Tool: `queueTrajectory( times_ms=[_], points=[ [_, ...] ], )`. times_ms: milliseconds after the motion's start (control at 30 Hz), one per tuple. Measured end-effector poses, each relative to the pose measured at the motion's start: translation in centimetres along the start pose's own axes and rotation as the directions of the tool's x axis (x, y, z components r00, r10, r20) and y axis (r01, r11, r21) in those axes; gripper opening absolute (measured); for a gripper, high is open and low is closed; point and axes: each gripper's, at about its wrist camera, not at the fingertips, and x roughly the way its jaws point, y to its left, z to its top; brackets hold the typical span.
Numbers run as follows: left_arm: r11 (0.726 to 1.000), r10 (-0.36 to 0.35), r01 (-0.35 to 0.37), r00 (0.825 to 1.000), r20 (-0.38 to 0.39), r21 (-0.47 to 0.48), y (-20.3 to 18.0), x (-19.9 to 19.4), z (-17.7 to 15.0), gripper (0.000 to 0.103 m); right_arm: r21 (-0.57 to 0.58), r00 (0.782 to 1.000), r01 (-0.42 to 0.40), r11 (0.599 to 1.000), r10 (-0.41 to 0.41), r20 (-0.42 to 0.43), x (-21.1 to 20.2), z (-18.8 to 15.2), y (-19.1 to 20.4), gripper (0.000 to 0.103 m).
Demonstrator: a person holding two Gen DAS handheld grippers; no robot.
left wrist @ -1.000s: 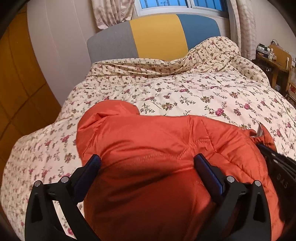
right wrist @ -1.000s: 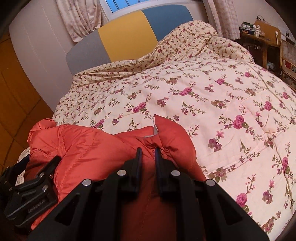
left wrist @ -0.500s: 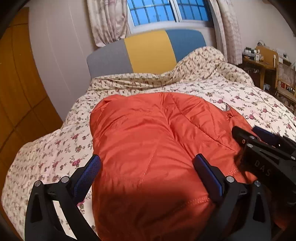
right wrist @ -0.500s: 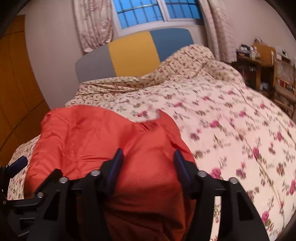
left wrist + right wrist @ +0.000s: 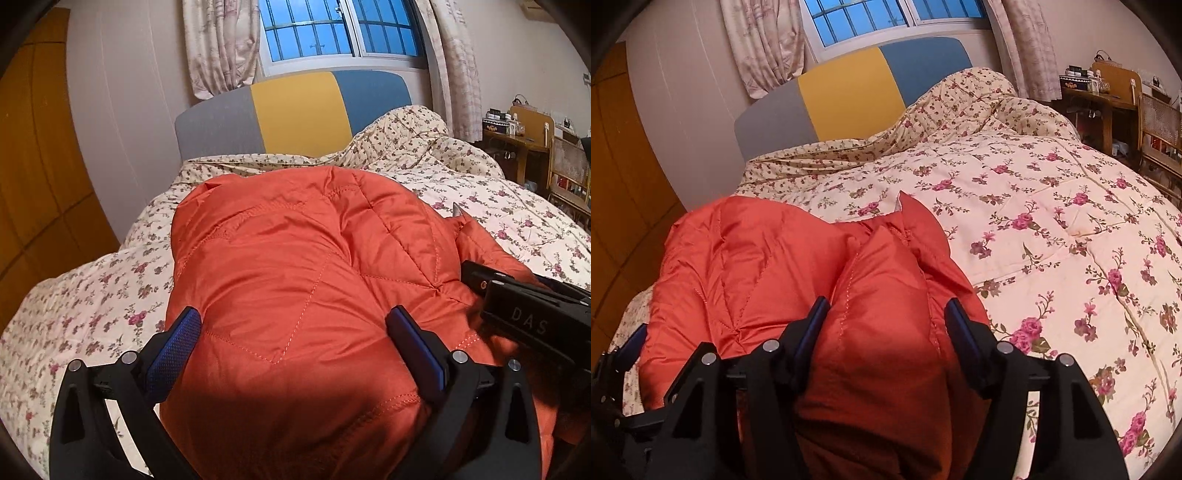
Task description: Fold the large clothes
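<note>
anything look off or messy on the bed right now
Nothing damaged or spilled. The orange puffer jacket is a puffy, uneven mound, one pointed flap sticking up. The floral quilt is rumpled against the headboard. Left gripper and right gripper are open around the jacket.

The only readable lettering is "DAS", in pale capitals on the black body of the right gripper (image 5: 532, 325) as seen in the left wrist view. A box on the desk (image 5: 496, 125) carries printing too small to read.
</note>
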Motion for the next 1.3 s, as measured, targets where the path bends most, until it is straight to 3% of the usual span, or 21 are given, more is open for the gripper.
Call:
queueTrajectory(
  times_ms=[100,200,333,467,533,600,667,800,967,1067,1167,1233,1300],
  points=[
    [0.999,-0.045,0.045,0.999,-0.019,-0.005,0.8,-0.9,0.1,0.1,0.015,0.999,-0.028,0.999,0.028,-0.02,-1.4,0.6,-0.2,0.066],
    [0.994,-0.107,0.106,0.993,-0.046,-0.013,2.2,-2.3,1.0,0.1,0.009,0.998,-0.058,0.998,0.058,0.034,-4.0,1.9,0.6,0.065],
    [0.999,-0.028,0.028,1.0,-0.002,-0.032,4.2,-2.7,3.1,0.1,-0.071,0.991,-0.109,0.992,0.114,0.074,-5.5,4.8,3.3,0.061],
    [0.99,0.039,-0.047,0.997,-0.06,-0.133,6.6,0.4,6.1,0.1,-0.175,0.991,-0.131,0.976,0.135,0.013,-2.6,6.8,6.2,0.048],
    [0.984,0.038,-0.055,0.994,-0.102,-0.171,7.1,2.1,6.9,0.1,-0.233,0.993,-0.12,0.965,0.114,-0.039,0.1,7.1,7.2,0.036],
    [0.987,0.017,-0.04,0.988,-0.154,-0.153,6.7,4.3,7.2,0.1,-0.247,0.994,-0.089,0.965,0.069,-0.087,2.5,6.5,7.2,0.031],
    [0.993,0.0,-0.023,0.98,-0.199,-0.113,5.7,6.0,6.9,0.1,-0.198,0.99,-0.082,0.977,0.057,-0.125,4.4,5.6,6.0,0.032],
    [0.996,-0.022,0.006,0.984,-0.177,-0.089,4.4,7.1,6.0,0.1,-0.124,0.992,-0.093,0.988,0.082,-0.094,5.3,4.7,4.2,0.032],
    [0.998,-0.01,-0.003,0.98,-0.198,-0.066,3.8,8.9,5.6,0.1,-0.129,0.996,-0.041,0.991,0.031,-0.079,6.1,4.2,4.1,0.032],
    [0.998,-0.008,-0.005,0.981,-0.195,-0.063,3.8,8.8,5.4,0.1,-0.119,0.996,-0.065,0.991,0.056,-0.076,5.6,4.2,3.8,0.034],
    [0.999,-0.006,0.0,0.985,-0.175,-0.033,3.8,7.4,5.2,0.1,-0.124,0.996,-0.08,0.989,0.075,-0.044,4.0,4.1,3.9,0.044],
    [1.0,-0.02,0.016,0.988,-0.152,-0.026,4.1,5.8,4.7,0.1,-0.141,0.997,-0.071,0.988,0.07,-0.01,2.5,3.8,4.2,0.061],
    [0.998,-0.044,0.039,0.99,-0.136,-0.038,4.5,4.4,4.2,0.1,-0.167,0.998,-0.056,0.984,0.059,0.012,1.1,3.3,4.7,0.061]
  ],
)
